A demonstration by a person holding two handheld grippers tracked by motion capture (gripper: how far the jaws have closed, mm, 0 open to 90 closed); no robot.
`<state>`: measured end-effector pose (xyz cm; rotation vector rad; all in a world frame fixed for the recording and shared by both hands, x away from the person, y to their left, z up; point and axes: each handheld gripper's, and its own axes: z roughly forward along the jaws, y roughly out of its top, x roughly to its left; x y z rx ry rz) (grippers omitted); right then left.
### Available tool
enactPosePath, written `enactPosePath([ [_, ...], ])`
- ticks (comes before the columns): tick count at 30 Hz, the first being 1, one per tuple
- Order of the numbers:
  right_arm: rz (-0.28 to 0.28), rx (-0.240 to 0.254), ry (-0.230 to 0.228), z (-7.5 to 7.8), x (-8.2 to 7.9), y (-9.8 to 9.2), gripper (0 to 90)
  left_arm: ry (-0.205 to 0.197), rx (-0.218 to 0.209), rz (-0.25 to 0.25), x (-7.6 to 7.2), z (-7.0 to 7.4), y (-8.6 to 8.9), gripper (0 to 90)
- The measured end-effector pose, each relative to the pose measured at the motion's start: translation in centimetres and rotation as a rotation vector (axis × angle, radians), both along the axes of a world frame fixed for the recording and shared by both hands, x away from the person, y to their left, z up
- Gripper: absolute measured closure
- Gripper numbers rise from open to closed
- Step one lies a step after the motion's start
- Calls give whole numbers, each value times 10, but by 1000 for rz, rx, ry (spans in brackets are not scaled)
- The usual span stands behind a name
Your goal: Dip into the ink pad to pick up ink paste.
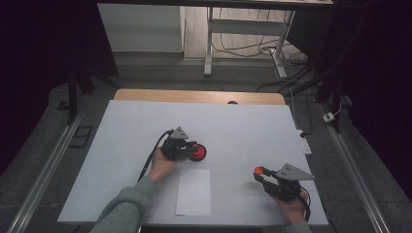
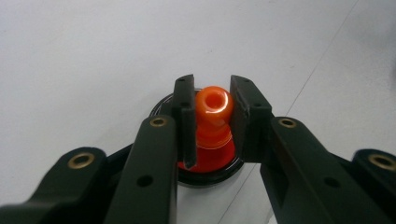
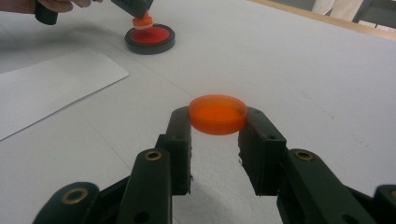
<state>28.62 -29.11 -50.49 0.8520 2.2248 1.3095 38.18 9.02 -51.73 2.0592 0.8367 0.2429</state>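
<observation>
While the left gripper point(image 2: 208, 126) has its jaws clamped on the neck of a small orange plastic stamp with a rounded knob top point(image 2: 213, 112), the stamp's foot sits down in a shallow round black ink pad tin with a red pad inside point(image 2: 210, 170), so my guess is it's being inked. From the high view that tin point(image 1: 198, 152) sits around the middle of the white-covered counter point(image 1: 243, 126), just past the far edge of a blank white sheet of paper point(image 1: 194, 191) lying near the person's side, which looks like where the print would go. The right gripper point(image 3: 215, 122) is well off to the right, jaws closed on a flat translucent orange plastic disc lid point(image 3: 217, 113) by its rim and holding it level above the counter. I'd bet that's the pad's lid, kept out of the way so the pad stays open. As for contents, the tin holds just the red pad with the stamp standing on it. In the right gripper view you can see the stamp point(image 3: 142, 22) a bit tilted on the pad. Nothing on the paper that I can make out.
</observation>
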Motion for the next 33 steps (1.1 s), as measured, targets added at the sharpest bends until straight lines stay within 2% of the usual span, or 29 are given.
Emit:
enactPosePath([
  [16, -4, 6, -2, 1, -1, -1, 645, -7, 7, 7, 3, -5, -2, 724],
  [18, -4, 6, -2, 1, -1, -1, 644, 1, 18, 1, 5, -9, -4, 723],
  [20, -3, 6, -2, 1, -1, -1, 645, 6, 10, -2, 5, -9, -2, 724],
  [25, -8, 11, 1, 1, -1, -2, 644, -41, 70, -14, 1, -9, -7, 724],
  [33, -4, 12, 0, 2, -2, -2, 645, -53, 72, -17, 0, -10, -7, 726],
])
